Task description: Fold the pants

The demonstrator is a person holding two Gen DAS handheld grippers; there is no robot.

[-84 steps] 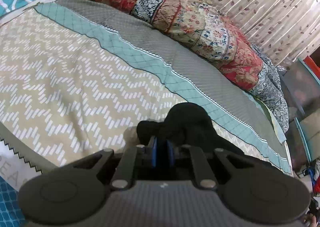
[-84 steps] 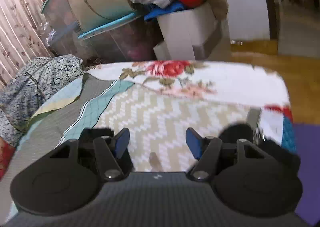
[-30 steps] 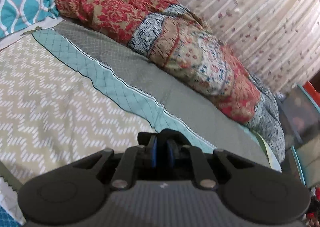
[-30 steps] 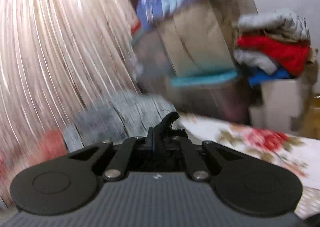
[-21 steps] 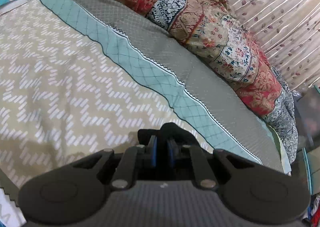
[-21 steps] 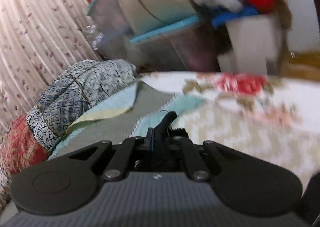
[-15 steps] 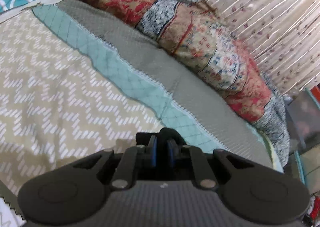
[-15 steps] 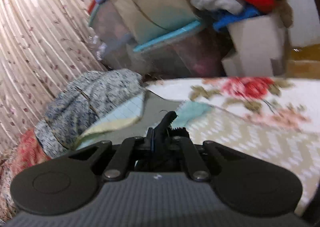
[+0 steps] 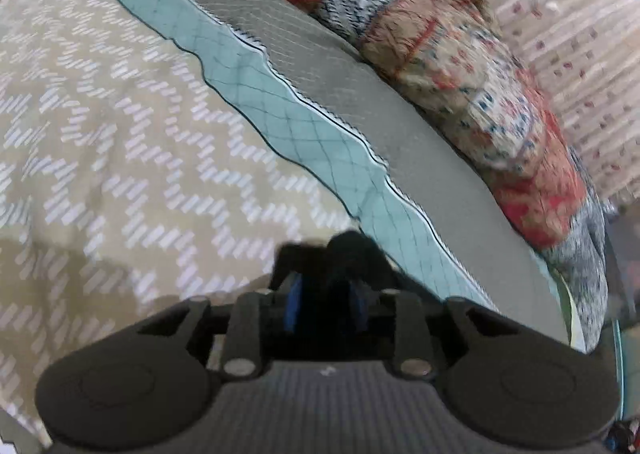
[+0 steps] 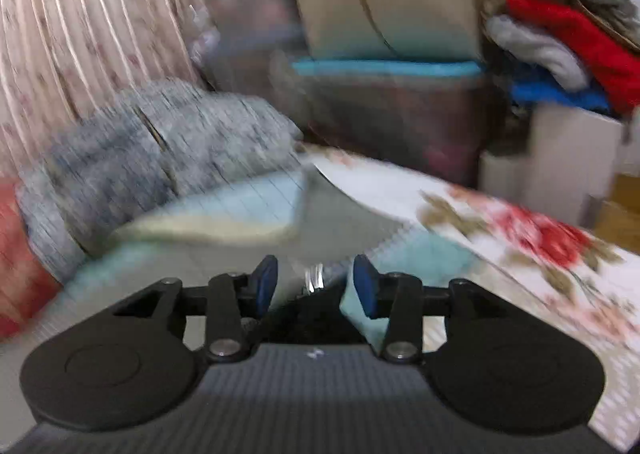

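Jaws just opening on both your grippers: left gripper (image 9: pixel 326 300) parted, black pants (image 9: pixel 352 254) bunched between; right gripper (image 10: pixel 314 286) parted, dark fabric below, blurred.

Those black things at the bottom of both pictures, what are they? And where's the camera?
They are grabbers that a person holds, one in each hand, each with two fingers tipped with blue pads. A little camera sits on each grabber and looks forward along its fingers, so you see the grabber at the bottom. One picture comes from the left grabber, the other from the right grabber. Both look over a bed with a zigzag cover; blankets are piled along its far side. The job is folding black pants. Both grabbers have just been opening. The dark cloth is between the left fingers and just below the right ones, and nothing looks squeezed. It is blurry.
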